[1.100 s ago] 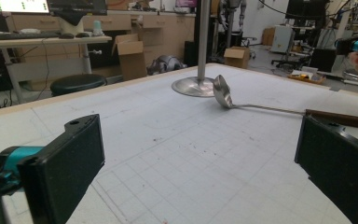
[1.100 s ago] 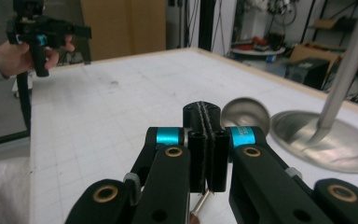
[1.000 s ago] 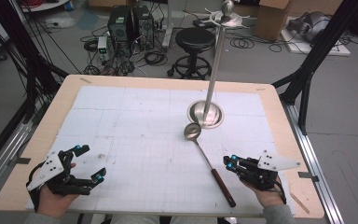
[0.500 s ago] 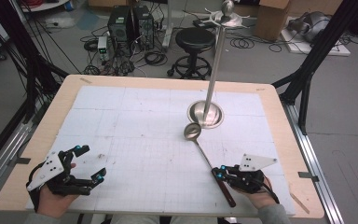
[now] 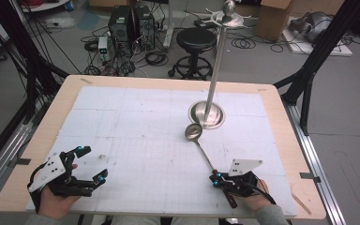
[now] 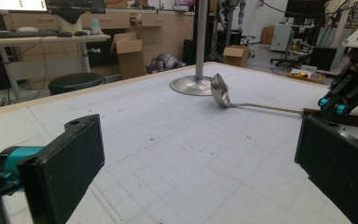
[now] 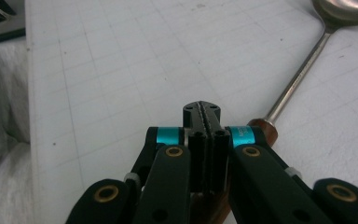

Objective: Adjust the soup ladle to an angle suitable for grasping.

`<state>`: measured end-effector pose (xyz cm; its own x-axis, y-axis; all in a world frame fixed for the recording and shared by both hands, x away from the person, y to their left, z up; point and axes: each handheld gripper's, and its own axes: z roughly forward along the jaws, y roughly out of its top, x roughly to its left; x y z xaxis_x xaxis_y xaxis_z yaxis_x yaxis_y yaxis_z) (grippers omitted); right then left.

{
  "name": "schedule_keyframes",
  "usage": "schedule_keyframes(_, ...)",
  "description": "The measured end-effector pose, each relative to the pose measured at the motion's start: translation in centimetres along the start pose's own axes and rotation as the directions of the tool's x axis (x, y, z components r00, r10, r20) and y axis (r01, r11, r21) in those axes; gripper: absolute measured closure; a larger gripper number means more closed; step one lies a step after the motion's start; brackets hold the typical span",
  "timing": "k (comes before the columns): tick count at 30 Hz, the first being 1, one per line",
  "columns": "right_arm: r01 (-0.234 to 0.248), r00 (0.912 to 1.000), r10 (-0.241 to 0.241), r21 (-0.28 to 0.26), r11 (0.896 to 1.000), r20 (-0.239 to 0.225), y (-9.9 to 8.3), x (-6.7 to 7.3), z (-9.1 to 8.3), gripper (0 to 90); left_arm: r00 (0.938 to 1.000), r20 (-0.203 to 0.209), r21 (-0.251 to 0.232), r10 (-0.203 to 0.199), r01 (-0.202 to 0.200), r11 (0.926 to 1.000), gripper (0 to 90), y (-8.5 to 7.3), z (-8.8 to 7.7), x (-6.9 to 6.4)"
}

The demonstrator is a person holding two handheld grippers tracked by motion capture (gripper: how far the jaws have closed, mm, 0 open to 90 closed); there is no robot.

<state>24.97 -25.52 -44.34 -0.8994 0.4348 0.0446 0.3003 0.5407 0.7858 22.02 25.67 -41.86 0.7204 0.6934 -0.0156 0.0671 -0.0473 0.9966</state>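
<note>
While the ladle lies flat on the gridded mat, each item reads as follows.

Ladle: polished steel, round shallow bowl, thin straight shaft, dark reddish wooden grip; bowl lies just beside the stand's base, handle runs toward the person's right hand.
Right gripper: black linked arms with teal collars; ribbed pads pressed flat together with nothing between them, tips poised over the wooden grip near where it meets the steel shaft.
Left gripper: blocky matte-black pads set wide apart, holding nothing, near the mat's left front corner.
Stand: mirror-bright round dished base, slim upright pole, hooked top.
Mat: white, faint grid, small specks.
Table: pale wood rim.
</note>
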Motion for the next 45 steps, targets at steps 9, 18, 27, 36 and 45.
schedule_keyframes(9,0.035,0.9994,-0.035,0.068,0.997,-0.004,0.2,0.5,0.5,89.9,1.0000,-0.001,0.001,-0.003,0.003,1.0000,1.8,0.0,0.0,0.1)
schedule_keyframes(18,-0.020,0.9993,0.018,0.075,0.997,0.032,0.0,-0.1,0.0,90.0,1.0000,-0.001,0.005,-0.006,0.006,1.0000,1.8,-0.1,0.0,0.1)
schedule_keyframes(27,-0.034,0.9975,0.027,0.106,0.994,0.066,0.2,-0.1,-0.2,90.0,1.0000,-0.004,0.004,-0.007,0.007,1.0000,1.8,-0.1,-0.1,0.1)
schedule_keyframes(36,-0.033,0.9953,0.021,0.133,0.991,0.095,0.1,-0.2,-0.5,90.0,0.9999,-0.006,0.004,-0.008,0.008,1.0000,1.8,-0.1,-0.1,0.2)
schedule_keyframes(45,-0.093,0.9823,0.068,0.140,0.986,0.174,-0.3,-1.1,-1.3,90.0,1.0000,-0.006,0.008,-0.004,0.004,1.0000,1.8,-0.1,-0.1,0.1)
